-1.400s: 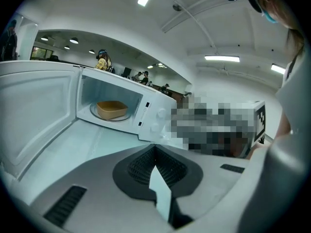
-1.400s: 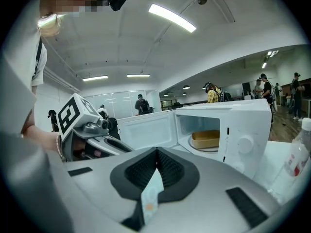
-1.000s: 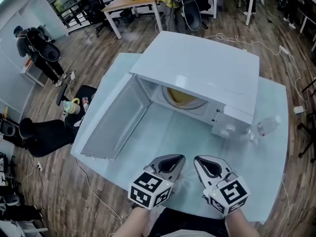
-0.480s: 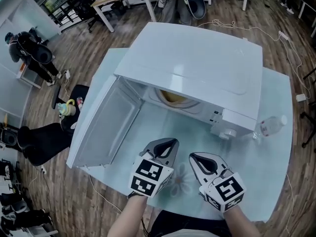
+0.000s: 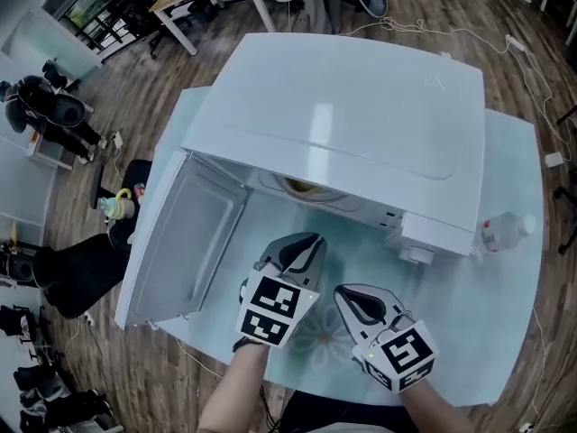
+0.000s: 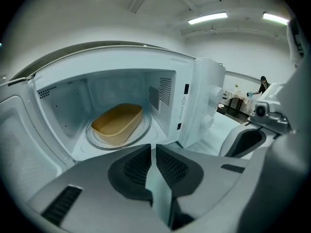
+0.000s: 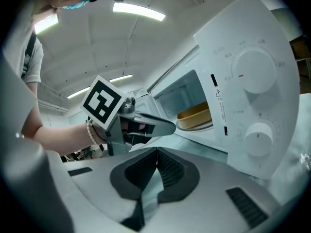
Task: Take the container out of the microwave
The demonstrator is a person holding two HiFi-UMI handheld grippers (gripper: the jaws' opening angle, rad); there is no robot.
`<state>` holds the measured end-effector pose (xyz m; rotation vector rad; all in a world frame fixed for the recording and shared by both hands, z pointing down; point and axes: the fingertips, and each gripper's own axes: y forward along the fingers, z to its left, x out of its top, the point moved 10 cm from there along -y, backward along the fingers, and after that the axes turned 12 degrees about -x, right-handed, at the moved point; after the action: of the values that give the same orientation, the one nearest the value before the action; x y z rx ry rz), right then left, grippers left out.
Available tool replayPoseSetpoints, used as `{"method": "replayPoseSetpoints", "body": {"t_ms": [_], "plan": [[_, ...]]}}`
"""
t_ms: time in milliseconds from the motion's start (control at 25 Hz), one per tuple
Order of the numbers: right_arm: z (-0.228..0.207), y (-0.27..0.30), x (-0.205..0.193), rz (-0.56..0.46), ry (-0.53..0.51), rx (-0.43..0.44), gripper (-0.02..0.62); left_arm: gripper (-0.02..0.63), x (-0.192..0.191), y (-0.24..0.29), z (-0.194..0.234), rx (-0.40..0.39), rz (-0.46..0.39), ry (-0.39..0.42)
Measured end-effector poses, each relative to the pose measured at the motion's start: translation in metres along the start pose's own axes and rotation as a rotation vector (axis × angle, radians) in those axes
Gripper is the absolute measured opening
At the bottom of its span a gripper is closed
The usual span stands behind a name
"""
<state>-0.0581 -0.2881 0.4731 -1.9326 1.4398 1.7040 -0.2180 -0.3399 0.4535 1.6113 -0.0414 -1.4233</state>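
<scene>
A white microwave stands on the table with its door swung open to the left. Inside it, a shallow tan container rests on the glass turntable; only a sliver of the container shows in the head view. My left gripper is shut and empty, just in front of the opening and pointing in at it. My right gripper is shut and empty too, a little behind and to the right. In the right gripper view the container lies beyond the left gripper.
The microwave's control panel with two knobs is right of the opening. A clear plastic bottle lies on the pale glass table to the right of the microwave. The open door takes up the table's left side. A person stands far left.
My left gripper has moved forward towards the microwave opening, while the right one stayed back. The head view has come closer over the microwave. Both grippers are still shut.
</scene>
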Motion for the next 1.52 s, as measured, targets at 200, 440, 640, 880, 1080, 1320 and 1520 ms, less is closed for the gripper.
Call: {"method": "replayPoseSetpoints", "body": {"t_ms": [200,440,640,880,1080,1320,1520], "plan": [[-0.009,0.001,-0.003,0.015,0.008,0.016,0.011,0.018,0.010,0.014,0.016,0.059,0.017,0.031],[-0.024,0.000,-0.007,0.049,0.053,0.018,0.009,0.098,0.029,0.031,0.034,0.144,0.072,0.156],[-0.026,-0.001,-0.008,0.056,0.059,0.028,0.011,0.098,0.040,0.043,0.051,0.263,0.150,0.296],[-0.032,-0.003,-0.008,0.063,0.057,0.027,0.011,0.098,0.042,0.058,0.057,0.215,0.239,0.356],[-0.035,-0.006,-0.012,0.094,0.041,0.035,0.011,0.097,0.035,0.067,0.060,0.212,0.303,0.369],[-0.032,-0.011,-0.013,0.095,0.030,0.030,0.011,0.040,0.030,0.070,0.052,0.182,0.311,0.377],[-0.029,-0.017,-0.012,0.080,0.034,0.017,0.011,0.037,0.029,0.062,0.036,0.166,0.294,0.384]]}}
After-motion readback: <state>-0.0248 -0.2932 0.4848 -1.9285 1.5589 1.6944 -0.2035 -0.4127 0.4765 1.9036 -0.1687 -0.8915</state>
